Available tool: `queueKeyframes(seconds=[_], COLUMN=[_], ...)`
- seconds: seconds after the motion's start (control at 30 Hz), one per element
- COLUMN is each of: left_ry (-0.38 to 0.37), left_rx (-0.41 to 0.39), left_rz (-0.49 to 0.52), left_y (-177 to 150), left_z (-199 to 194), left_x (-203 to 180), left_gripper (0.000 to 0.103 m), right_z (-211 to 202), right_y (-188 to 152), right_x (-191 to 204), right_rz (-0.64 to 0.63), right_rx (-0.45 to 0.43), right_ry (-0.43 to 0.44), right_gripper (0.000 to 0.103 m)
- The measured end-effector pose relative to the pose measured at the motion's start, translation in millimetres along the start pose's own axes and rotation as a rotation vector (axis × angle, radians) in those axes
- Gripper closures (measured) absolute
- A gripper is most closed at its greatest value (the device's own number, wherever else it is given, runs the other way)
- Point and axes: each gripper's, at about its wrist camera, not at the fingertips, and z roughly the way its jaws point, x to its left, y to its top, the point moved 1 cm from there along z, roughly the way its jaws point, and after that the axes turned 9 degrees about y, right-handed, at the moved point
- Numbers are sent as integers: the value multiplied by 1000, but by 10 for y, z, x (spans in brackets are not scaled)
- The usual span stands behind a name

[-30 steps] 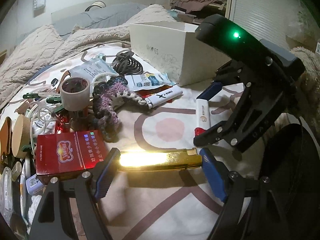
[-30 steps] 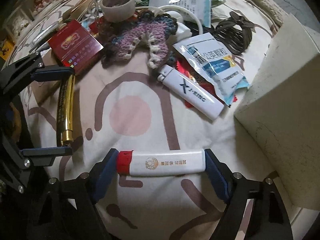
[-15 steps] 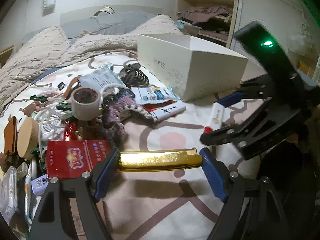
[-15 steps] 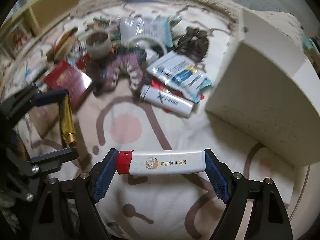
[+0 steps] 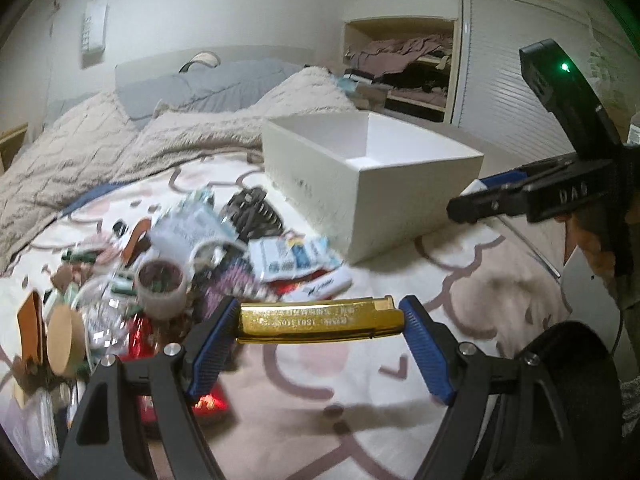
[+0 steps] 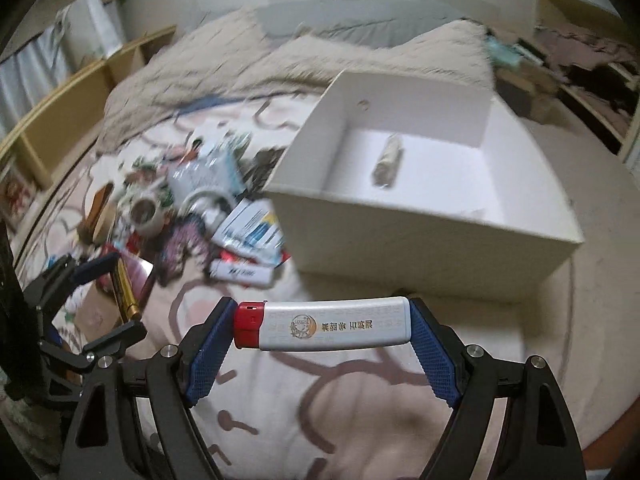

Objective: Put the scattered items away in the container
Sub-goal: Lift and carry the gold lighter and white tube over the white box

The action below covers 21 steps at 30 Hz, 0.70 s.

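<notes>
My left gripper is shut on a gold bar-shaped case, gripped end to end and held above the patterned bedsheet. My right gripper is shut on a white lighter with a red cap, also held end to end, just in front of the white box. The box is open at the top, with one small roll lying inside. In the left wrist view the box stands ahead, and the right gripper hangs beside its right corner.
A heap of small items lies left of the box: a tape roll, a white lighter, printed packets, a crocheted piece, a black hair claw and a red pack. A beige blanket and pillows lie behind.
Both grippers have risen off the sheet with their items. The right one has rolled and swung toward the box, whose inside now shows. The left one tilted up a little.
</notes>
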Motion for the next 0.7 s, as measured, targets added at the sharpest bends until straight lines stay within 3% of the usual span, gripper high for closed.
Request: queueKeyframes(seconds=[0.13,0.4,0.7], left_ry=[-20,-21,-16], left_rx=[-39,-103,-117], left_rz=[3,33,41], left_y=[218,641,1035], left_z=[-8,56,382], left_x=[-128,-386,-643], left_gripper=[22,22,22], right_z=[-312,-616,-557], right_y=[167,559,870], right_x=[-140,-377,-739], right_rz=[-13,-51,-62], right_rx=[-85,-172,-213], right_ry=[-27,-68,-55], right_gripper=[19,19,19])
